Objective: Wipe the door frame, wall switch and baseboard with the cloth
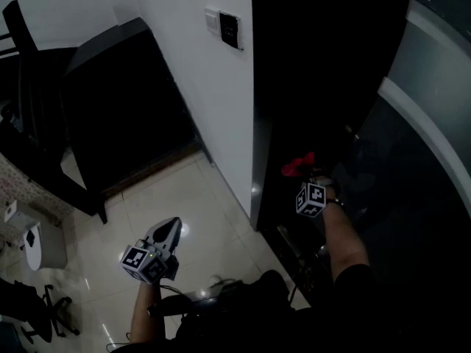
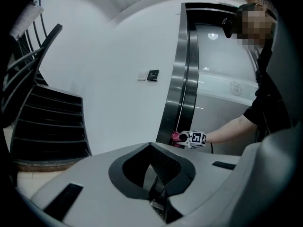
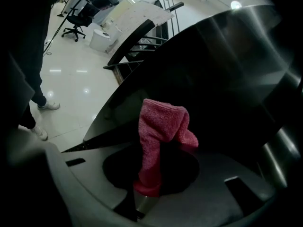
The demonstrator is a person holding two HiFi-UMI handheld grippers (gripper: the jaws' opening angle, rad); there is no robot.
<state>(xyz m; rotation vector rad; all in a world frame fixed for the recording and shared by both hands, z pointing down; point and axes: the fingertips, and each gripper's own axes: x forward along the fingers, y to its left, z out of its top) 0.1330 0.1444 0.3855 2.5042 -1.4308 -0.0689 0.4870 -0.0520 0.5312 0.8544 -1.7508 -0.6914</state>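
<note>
Two grippers are out in front of the person, well apart. The right gripper (image 3: 149, 186) has its jaws closed on a pink-red cloth (image 3: 158, 131). The lower end of the cloth is nipped between the pads, and the rest stands up out of them, folds over at the top and droops toward three o'clock. Behind the cloth, the dark, shiny metal of the door frame (image 3: 236, 74) fills the right gripper view from twelve round to four o'clock. The cloth is right at that metal, though whether it presses on it cannot be told. In the head view this gripper sits at about four o'clock from the middle, low against the frame. The cloth pokes out at its eleven o'clock, and the person's forearm (image 1: 343, 238) runs back toward five o'clock.

The left gripper (image 2: 154, 176) holds nothing. Its jaws are pressed together, the black pads meeting in a line down the centre of its own view. In the head view it hangs over the pale tiled floor (image 1: 184, 190) at about seven o'clock, pointing toward the white wall (image 1: 210, 87).

The wall switch (image 1: 230, 29) is a small dark panel with a white plate (image 1: 212, 20) just beside it at its nine o'clock. It sits on that wall at twelve o'clock in the head view, far from both grippers and near the frame. A dark staircase (image 1: 110, 116) climbs at ten o'clock, and an office chair (image 1: 45, 313) stands in the eight o'clock corner
</note>
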